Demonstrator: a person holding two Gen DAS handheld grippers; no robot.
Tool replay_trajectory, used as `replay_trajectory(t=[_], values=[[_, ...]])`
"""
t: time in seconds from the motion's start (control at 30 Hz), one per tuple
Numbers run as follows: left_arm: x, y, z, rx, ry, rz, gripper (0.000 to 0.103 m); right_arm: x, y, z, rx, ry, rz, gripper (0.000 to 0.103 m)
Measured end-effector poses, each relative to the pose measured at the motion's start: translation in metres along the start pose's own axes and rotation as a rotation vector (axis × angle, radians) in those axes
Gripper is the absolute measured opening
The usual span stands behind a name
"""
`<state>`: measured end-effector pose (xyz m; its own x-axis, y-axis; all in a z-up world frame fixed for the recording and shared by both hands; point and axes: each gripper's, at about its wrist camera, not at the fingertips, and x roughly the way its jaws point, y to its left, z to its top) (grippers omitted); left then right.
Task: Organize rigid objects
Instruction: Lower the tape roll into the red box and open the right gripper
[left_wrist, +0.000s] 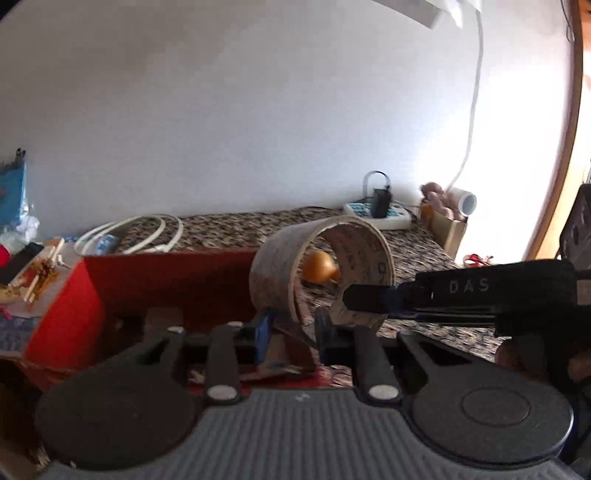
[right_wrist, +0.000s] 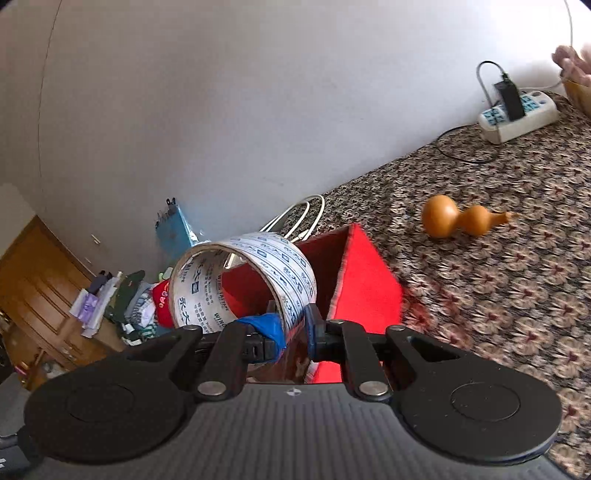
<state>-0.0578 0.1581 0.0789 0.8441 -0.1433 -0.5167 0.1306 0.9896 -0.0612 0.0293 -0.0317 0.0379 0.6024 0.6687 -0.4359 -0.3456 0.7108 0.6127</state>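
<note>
- Left gripper (left_wrist: 291, 332): jaws nearly closed, pinching the lower wall of a tape roll (left_wrist: 321, 269). Roll held off the surface, its open bore facing the camera.
- Right gripper (right_wrist: 293, 332): in its own view the blue-wrapped finger sits inside the ring and the other outside, clamped on the wall of the same roll (right_wrist: 245, 284). In the left view it reaches in from 3 o'clock to the roll's rim. Both claws share one roll.
- Red box (right_wrist: 354, 280): open-topped, directly beyond the roll at 12 o'clock in the right view; at 10 o'clock from the roll in the left view (left_wrist: 147, 280). Likely the drop point; the roll's axis runs roughly level, so it would go in on its edge unless tipped.
- Gourd (right_wrist: 461, 219): lying on the patterned cloth (right_wrist: 498, 314), long axis left to right, neck toward 3 o'clock, well apart from both claws. Right hand is the nearer one.
- Far: power strip (right_wrist: 517, 112) at 1 o'clock, by the wall.
</note>
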Motion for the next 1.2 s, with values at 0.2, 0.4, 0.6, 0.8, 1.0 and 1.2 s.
replay_trajectory(t=[0.2, 0.4, 0.6, 0.8, 1.0, 1.2], values=[[0.028, 0.050, 0.006, -0.024, 0.046, -0.040, 0.017, 0.046, 0.014, 0.004, 0.008, 0.014, -0.097, 0.000], [0.069, 0.076, 0.001, -0.035, 0.132, -0.056, 0.017, 0.081, 0.027, -0.002, -0.063, 0.031, -0.230, 0.000], [0.100, 0.095, -0.001, -0.068, 0.218, -0.082, 0.019, 0.104, 0.032, 0.003, -0.093, 0.110, -0.340, 0.000], [0.110, 0.101, -0.005, -0.082, 0.247, -0.085, 0.022, 0.105, 0.028, 0.004, -0.044, 0.099, -0.322, 0.004], [0.119, 0.111, -0.008, -0.106, 0.270, -0.057, 0.028, 0.108, 0.035, -0.002, -0.121, 0.066, -0.330, 0.003], [0.120, 0.110, -0.007, -0.097, 0.265, -0.029, 0.033, 0.108, 0.027, 0.001, -0.092, 0.028, -0.284, 0.004]])
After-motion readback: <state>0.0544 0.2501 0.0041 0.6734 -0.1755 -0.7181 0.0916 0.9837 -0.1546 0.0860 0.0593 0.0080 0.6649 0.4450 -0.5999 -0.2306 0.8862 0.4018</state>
